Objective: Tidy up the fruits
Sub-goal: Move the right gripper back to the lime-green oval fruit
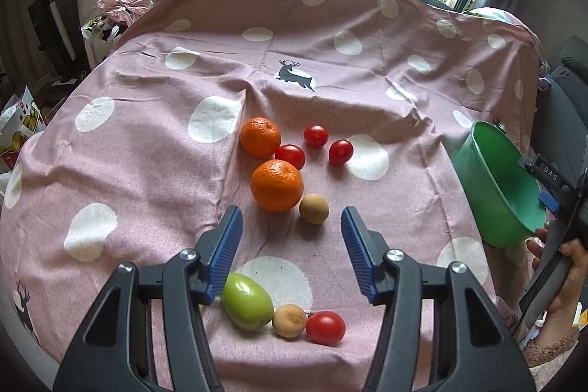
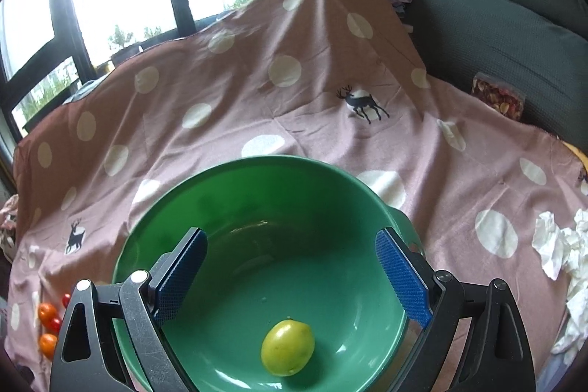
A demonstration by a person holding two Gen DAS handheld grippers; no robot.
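Left tool (image 1: 292,248) hangs with jaws spread wide and nothing between them, above the fruit scattered on the pink polka-dot cloth (image 1: 147,171). Nearest it, under the left finger: a green fruit (image 1: 247,301), touching a small tan fruit (image 1: 289,320), which sits just beside a cherry tomato (image 1: 325,327). Further ahead, two oranges (image 1: 277,185), another tan fruit (image 1: 314,208) just beside the front orange, and three cherry tomatoes (image 1: 316,136) near them.

Right tool (image 2: 290,278) is also spread, with the near rim of the green bowl (image 2: 257,193) running between its fingers; whether they actually pinch the rim I cannot tell. In the left wrist view the bowl (image 1: 496,186) looks tilted and lifted at the right edge. One yellow-green fruit (image 2: 287,347) already lies inside.

Step in hand, probably: left tool picks the next fruit. The green fruit is the closest pick. To do it well, centre the jaws on it, come down from above, and close on its narrow width so the touching tan fruit is not knocked away. Round fruit rolls on soft cloth, so squeeze gently. Level the bowl before dropping.

Crumpled tissues (image 2: 562,252) lie on the cloth at far right.
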